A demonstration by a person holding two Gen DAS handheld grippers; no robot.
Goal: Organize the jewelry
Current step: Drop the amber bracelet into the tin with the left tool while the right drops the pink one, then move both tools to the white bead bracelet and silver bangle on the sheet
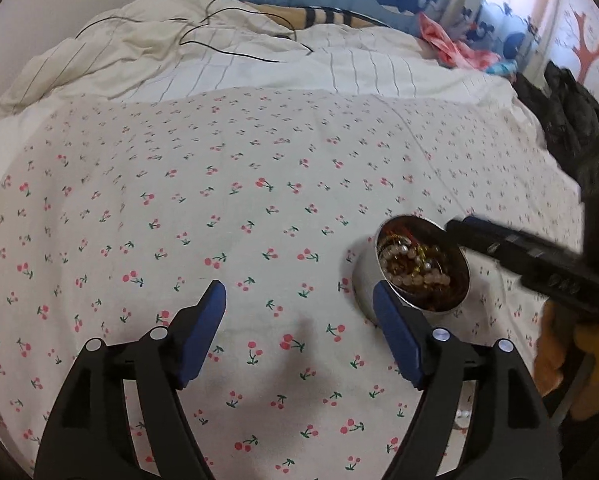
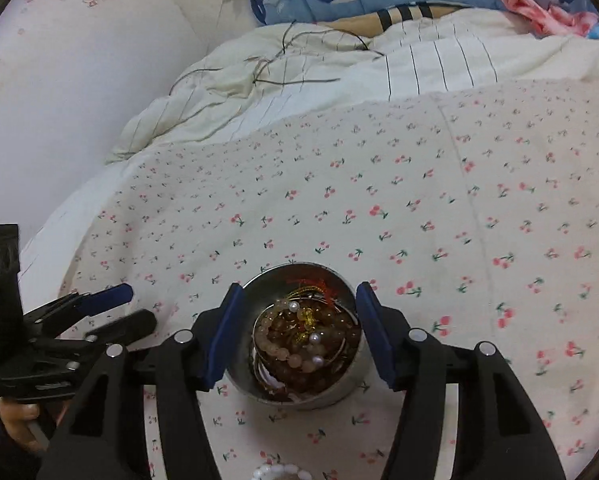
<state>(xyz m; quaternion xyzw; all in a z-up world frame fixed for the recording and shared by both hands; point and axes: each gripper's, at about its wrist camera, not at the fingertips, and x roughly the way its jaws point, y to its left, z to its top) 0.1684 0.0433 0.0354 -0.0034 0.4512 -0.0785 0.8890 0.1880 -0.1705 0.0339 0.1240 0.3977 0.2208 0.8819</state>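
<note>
Both grippers stood wide open: the right gripper (image 2: 297,332) straddled a metal bowl (image 2: 341,390) heaped with beaded bracelets (image 2: 299,340) on the cherry-print bedsheet (image 2: 419,220), while the left gripper (image 1: 299,312) hovered just beside it, holding nothing.

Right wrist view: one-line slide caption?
Open right tool straddling a metal tin of beaded jewelry on cherry-print bedsheet.

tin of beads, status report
Both grippers open: left, right straddling the tin, not touching. Beads inside. White bracelet loose on sheet.
</note>
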